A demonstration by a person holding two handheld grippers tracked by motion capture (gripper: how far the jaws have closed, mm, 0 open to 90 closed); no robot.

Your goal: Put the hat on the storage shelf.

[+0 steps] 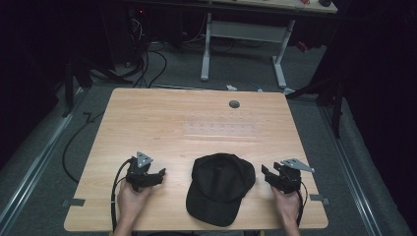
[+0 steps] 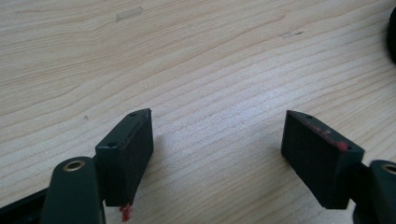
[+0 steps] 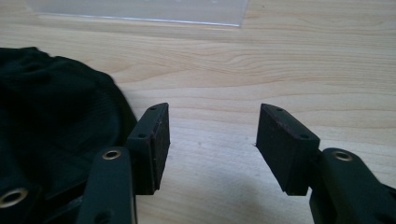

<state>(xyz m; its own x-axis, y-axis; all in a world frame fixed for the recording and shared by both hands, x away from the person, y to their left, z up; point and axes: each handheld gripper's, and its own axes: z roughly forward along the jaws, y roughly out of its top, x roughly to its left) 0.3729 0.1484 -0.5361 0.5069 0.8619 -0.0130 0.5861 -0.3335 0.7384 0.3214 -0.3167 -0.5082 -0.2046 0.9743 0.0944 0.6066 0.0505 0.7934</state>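
**Both grippers flanking the black cap at the near edge**

I am holding my left gripper (image 1: 158, 173) low over the table (image 1: 196, 128), left of the black cap (image 1: 221, 187), with its jaws pointing right toward the cap and standing wide with bare wood between them. My left hand (image 1: 132, 199) is wrapping the gripper's body from the near side, and its cable (image 1: 116, 189) is looping back toward me. I am holding my right gripper (image 1: 266, 172) just beside the cap's right side, jaws pointing left and far, parted with nothing between them; in the right gripper view the left jaw is sitting right at the cap's edge, though I cannot tell whether it is touching the fabric. My right hand (image 1: 287, 206) is gripping from the near side, and a grey three-cornered plate is sitting on top of each gripper.

The cap is lying near the near edge, midway between my grippers, soft dark cloth with a rounded crown and a curved brim pointing near. The jaw pads are flat, black and rectangular, with red flecks on the left pair.

The tabletop is pale wood grain with a round grey grommet (image 1: 234, 104) at the far side and a clear plastic sheet (image 1: 221, 129) lying flat in the middle. Beyond it, a white-legged desk (image 1: 243, 44) is standing on grey floor in a dim room.
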